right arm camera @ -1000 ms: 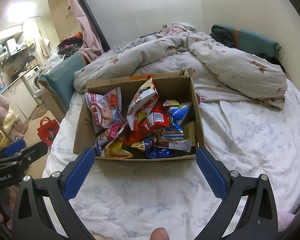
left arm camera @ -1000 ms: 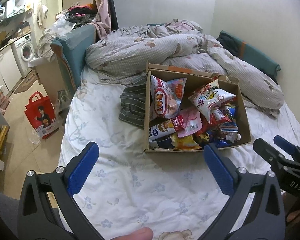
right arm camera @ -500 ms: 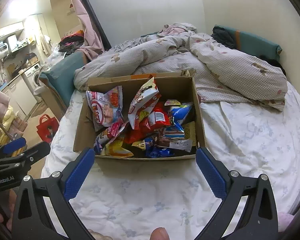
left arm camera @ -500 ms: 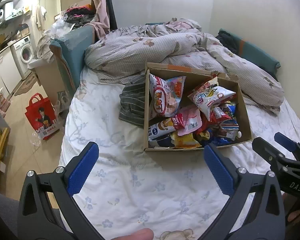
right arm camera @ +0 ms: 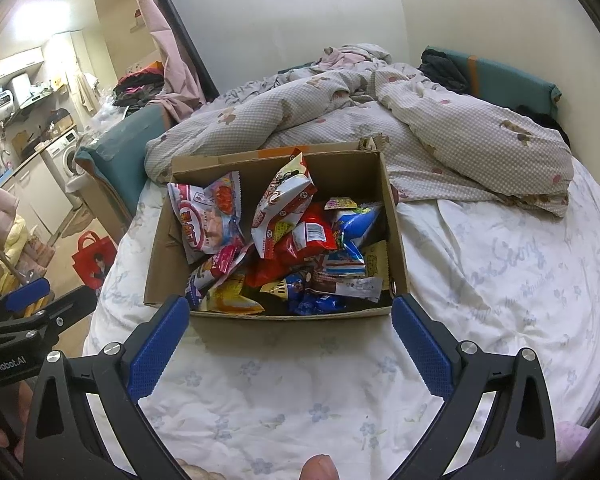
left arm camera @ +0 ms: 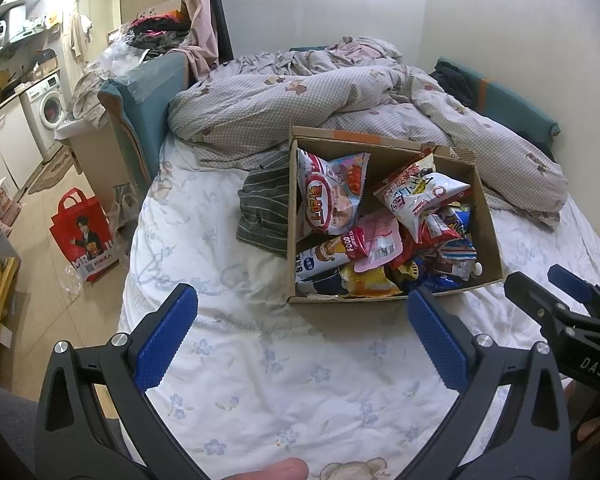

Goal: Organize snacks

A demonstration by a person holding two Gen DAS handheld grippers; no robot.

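An open cardboard box (left arm camera: 488, 216) (right arm camera: 158, 264) sits on the bed, heaped with snack packets. A large pink-and-white bag (left arm camera: 328, 196) (right arm camera: 208, 216) leans at its left, a white-and-red bag (left arm camera: 416, 192) (right arm camera: 284, 204) stands in the middle, and small red, blue and yellow packets (right arm camera: 312, 264) lie around them. My left gripper (left arm camera: 302, 340) hovers open over the sheet, short of the box's near left corner. My right gripper (right arm camera: 290, 344) is open too, its fingers framing the box's near wall. Neither holds anything.
A flowered white sheet (left arm camera: 260, 380) covers the bed. A checked duvet (left arm camera: 340, 96) is bunched behind the box, and a striped grey cloth (left arm camera: 264, 204) lies against its left side. A red shopping bag (left arm camera: 84, 232) stands on the floor at the left, by a washing machine (left arm camera: 46, 108).
Both grippers have drifted slightly toward the box, which now looks a little nearer. Both stay open and nothing in the box has moved.
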